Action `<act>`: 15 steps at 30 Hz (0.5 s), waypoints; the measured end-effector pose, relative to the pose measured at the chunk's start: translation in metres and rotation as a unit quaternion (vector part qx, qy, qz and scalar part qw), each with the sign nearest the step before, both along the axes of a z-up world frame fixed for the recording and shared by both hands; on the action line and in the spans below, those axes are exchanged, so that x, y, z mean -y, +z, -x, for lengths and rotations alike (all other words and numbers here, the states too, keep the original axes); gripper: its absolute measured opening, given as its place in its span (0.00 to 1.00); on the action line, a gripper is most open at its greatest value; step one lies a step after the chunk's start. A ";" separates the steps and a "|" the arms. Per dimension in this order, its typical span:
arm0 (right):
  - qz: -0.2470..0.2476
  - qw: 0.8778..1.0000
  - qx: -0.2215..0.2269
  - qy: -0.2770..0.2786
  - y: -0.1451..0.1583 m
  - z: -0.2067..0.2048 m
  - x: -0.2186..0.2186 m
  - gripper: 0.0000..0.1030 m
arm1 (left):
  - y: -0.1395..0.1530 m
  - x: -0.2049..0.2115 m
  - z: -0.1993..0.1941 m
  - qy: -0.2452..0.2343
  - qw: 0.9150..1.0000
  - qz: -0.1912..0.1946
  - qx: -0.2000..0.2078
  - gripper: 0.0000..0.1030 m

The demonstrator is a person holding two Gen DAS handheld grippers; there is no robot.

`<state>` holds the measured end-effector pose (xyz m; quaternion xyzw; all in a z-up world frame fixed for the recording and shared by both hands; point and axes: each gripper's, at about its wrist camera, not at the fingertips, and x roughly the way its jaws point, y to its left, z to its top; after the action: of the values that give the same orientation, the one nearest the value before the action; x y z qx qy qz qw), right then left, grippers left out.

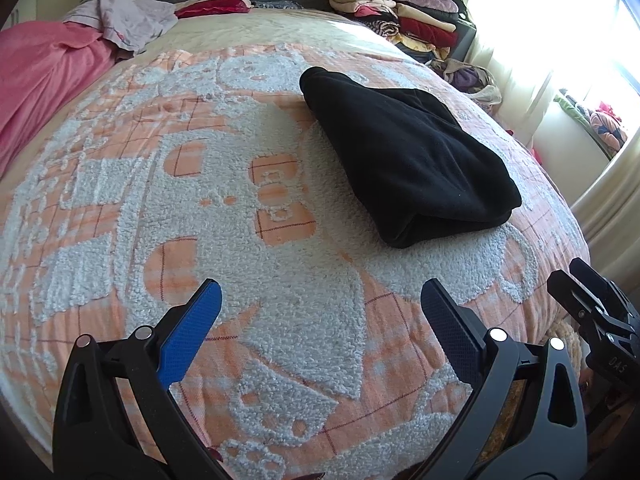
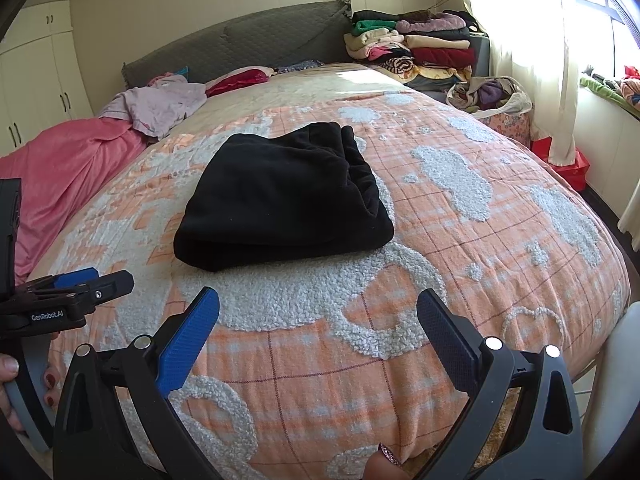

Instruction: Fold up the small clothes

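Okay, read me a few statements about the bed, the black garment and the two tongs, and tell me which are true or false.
1. The black garment lies folded on the bedspread. True.
2. The left tongs are clamped on the garment. False: they are open, short of it, touching nothing.
3. The right tongs are open and empty. True.
4. A stack of folded clothes sits by the headboard. True.
5. The pink blanket covers the black garment. False: it lies apart, at the bed's left side.
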<state>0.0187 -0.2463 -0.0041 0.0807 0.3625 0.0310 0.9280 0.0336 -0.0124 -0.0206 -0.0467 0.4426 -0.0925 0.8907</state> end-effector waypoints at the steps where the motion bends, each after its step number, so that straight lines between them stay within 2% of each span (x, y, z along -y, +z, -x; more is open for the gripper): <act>1: 0.000 1.000 0.000 0.000 0.000 0.000 0.000 0.96 | 0.000 0.000 0.000 0.001 1.000 0.000 0.000 0.91; 15: -0.003 1.000 -0.001 0.002 0.000 0.001 0.000 0.96 | 0.005 -0.002 0.001 0.006 1.000 0.002 0.004 0.91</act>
<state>0.0180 -0.2467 -0.0043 0.0829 0.3638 0.0338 0.9272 0.0330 -0.0107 -0.0154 -0.0506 0.4381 -0.0882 0.8931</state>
